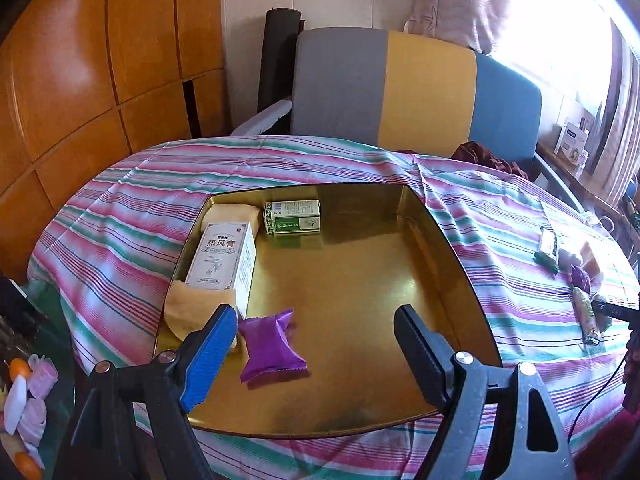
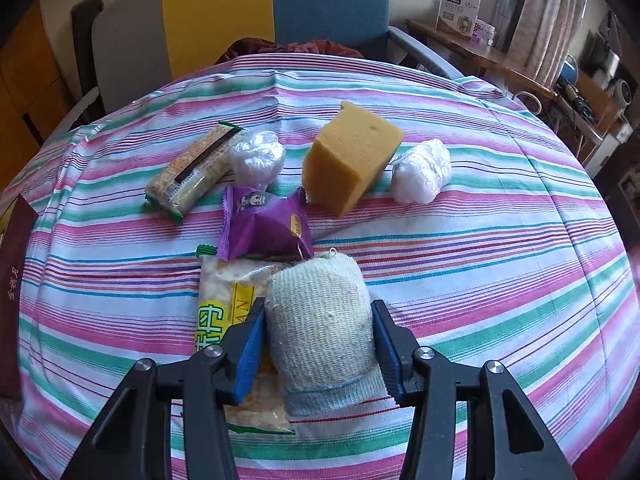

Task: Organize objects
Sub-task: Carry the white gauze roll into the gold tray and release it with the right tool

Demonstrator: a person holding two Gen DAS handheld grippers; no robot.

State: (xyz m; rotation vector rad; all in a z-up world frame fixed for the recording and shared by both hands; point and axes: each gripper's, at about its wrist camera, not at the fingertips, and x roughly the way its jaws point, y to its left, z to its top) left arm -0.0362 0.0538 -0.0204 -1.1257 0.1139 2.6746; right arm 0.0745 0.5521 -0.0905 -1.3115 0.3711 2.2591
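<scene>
In the left wrist view a gold tin tray [image 1: 360, 280] lies on the striped cloth. It holds a white box [image 1: 222, 258] lying on a yellow cloth [image 1: 188, 312], a green-and-white box [image 1: 293, 217] and a purple packet [image 1: 272, 346]. My left gripper [image 1: 316, 326] hangs open over the tray's near side, with nothing between its fingers. In the right wrist view my right gripper [image 2: 318, 320] is shut on a rolled white sock [image 2: 320, 320], whose lower side rests on a yellow snack packet [image 2: 224, 312].
Beyond the sock lie a purple packet [image 2: 264, 226], a biscuit bar [image 2: 196, 168], a yellow sponge [image 2: 348, 156] and two white plastic bundles [image 2: 258, 156] [image 2: 420, 172]. A chair [image 1: 400, 88] stands behind the table. A dark red lid [image 2: 12, 280] sits at the left edge.
</scene>
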